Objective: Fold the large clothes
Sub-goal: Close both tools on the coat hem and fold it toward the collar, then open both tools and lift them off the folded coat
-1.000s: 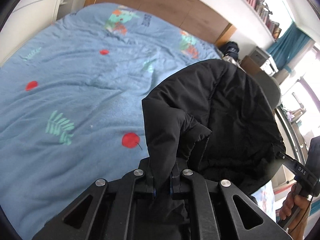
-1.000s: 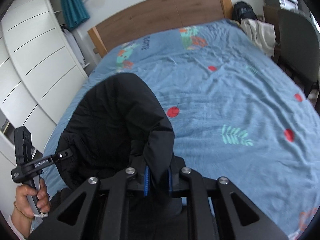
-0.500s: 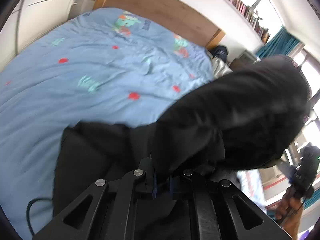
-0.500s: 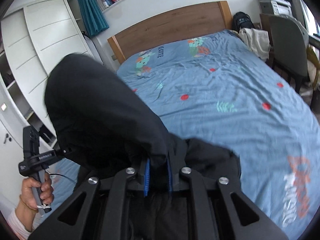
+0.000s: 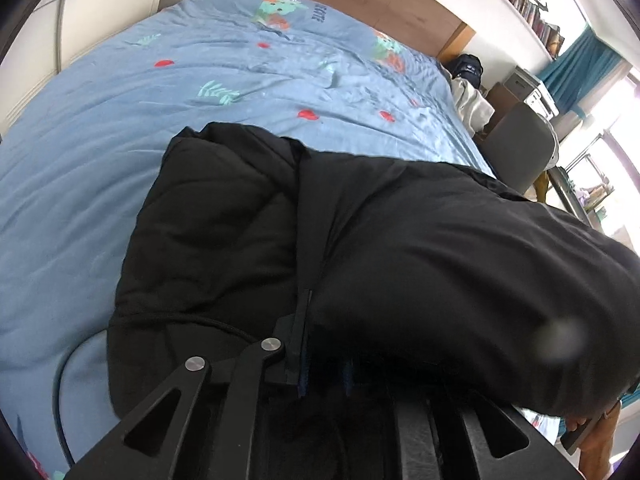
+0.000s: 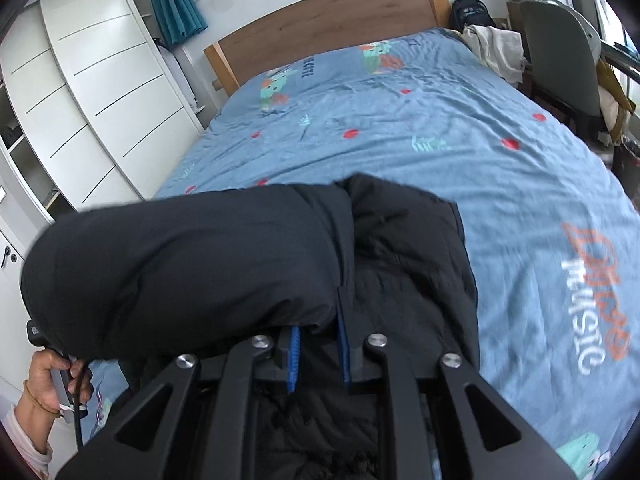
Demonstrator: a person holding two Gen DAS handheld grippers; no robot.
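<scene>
- Black padded jacket (image 5: 224, 236) lies on near end of a bed (image 5: 80, 160) w/ blue printed duvet; part of it is flat on the duvet, part is lifted in a thick fold (image 6: 180, 264).
- Left tongs (image 5: 324, 376): fold of jacket drapes over them; one finger (image 5: 298, 344) shows, the other is hidden under fabric. Blue pads look to have cloth between them, but cannot tell for sure if clenched or released.
- Right tongs (image 6: 318, 356): fingers w/ blue pads (image 6: 295, 356) stand apart w/ a visible gap; jacket edge hangs over the left pad and dark fabric sits in the gap. Looks released, not pinching.
- In right-wrist view, lifted fold bulges to the left, flat quilted part lies right of it, reaching toward mid-bed.
- A hand (image 6: 52, 384) w/ a bracelet grips a handle near left, just below the fold; a cable runs from it.
- Far end: wooden headboard (image 6: 328, 12). White wardrobe (image 6: 92, 92) on left, grey chair (image 6: 560, 64) on right, pale cloth heap (image 6: 496, 52) just beside it, teal curtain (image 6: 172, 0) far left.
</scene>
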